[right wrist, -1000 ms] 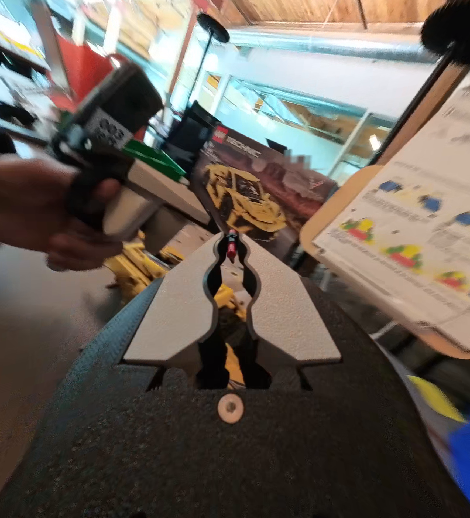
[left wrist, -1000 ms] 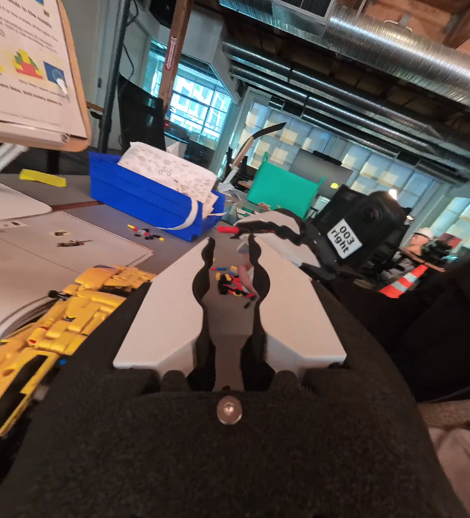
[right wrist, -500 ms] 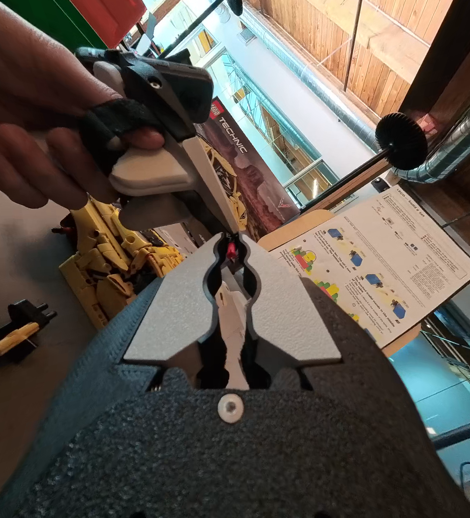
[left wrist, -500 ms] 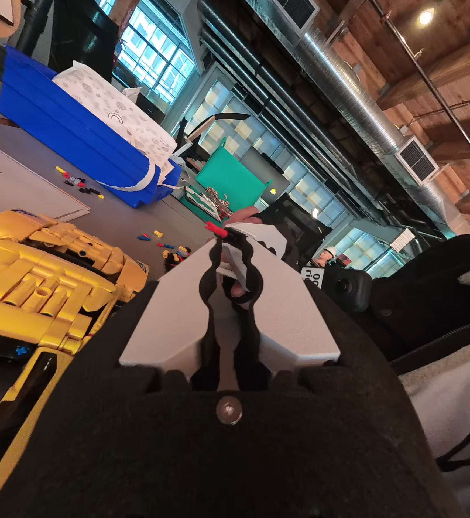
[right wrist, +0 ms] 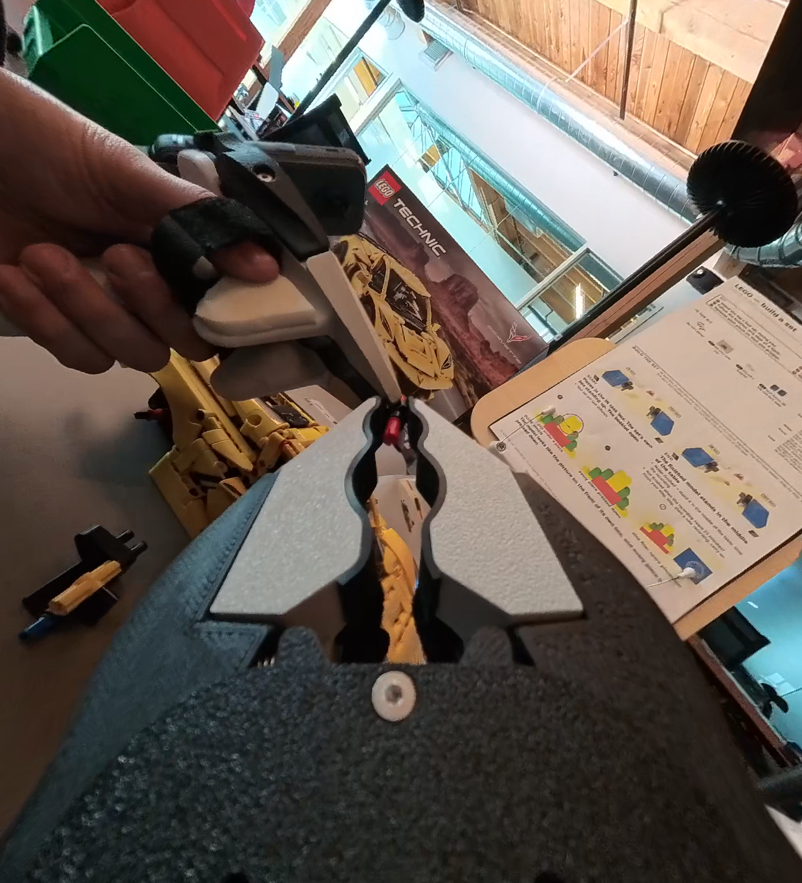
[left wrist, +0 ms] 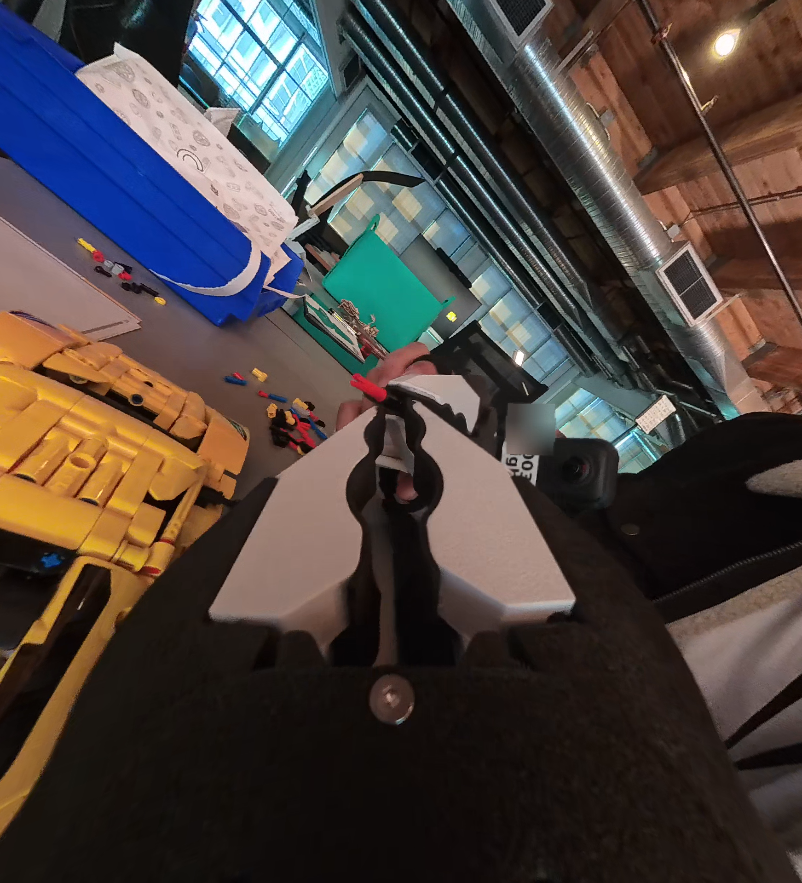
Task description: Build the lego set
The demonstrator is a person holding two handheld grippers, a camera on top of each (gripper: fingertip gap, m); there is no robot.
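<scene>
My right gripper [right wrist: 393, 408] is shut on a small red pin [right wrist: 393, 425], held up in the air. In the left wrist view the pin [left wrist: 368, 387] sticks out to the left of the right gripper's tip [left wrist: 388, 397]. My left gripper [left wrist: 393, 411] is raised tip to tip against it, with its jaws closed to a narrow gap. From the right wrist view its tip [right wrist: 393, 394] touches the pin's far end. I cannot tell whether it pinches the pin. The yellow lego car [left wrist: 78, 454] lies on the grey table [left wrist: 198, 344] below.
Loose small pieces [left wrist: 293, 425] lie on the table beyond the car, more [left wrist: 117, 272] by a blue bin [left wrist: 102, 167]. A small black and yellow sub-assembly [right wrist: 83, 578] lies at the left. The set's box [right wrist: 437, 296] and an instruction sheet on a board [right wrist: 676, 430] stand behind. My left and right fingertips are right by each other.
Both grippers have risen and tilted upward and come together. The left gripper's jaws have narrowed as its tip reached the red pin in the right gripper.
</scene>
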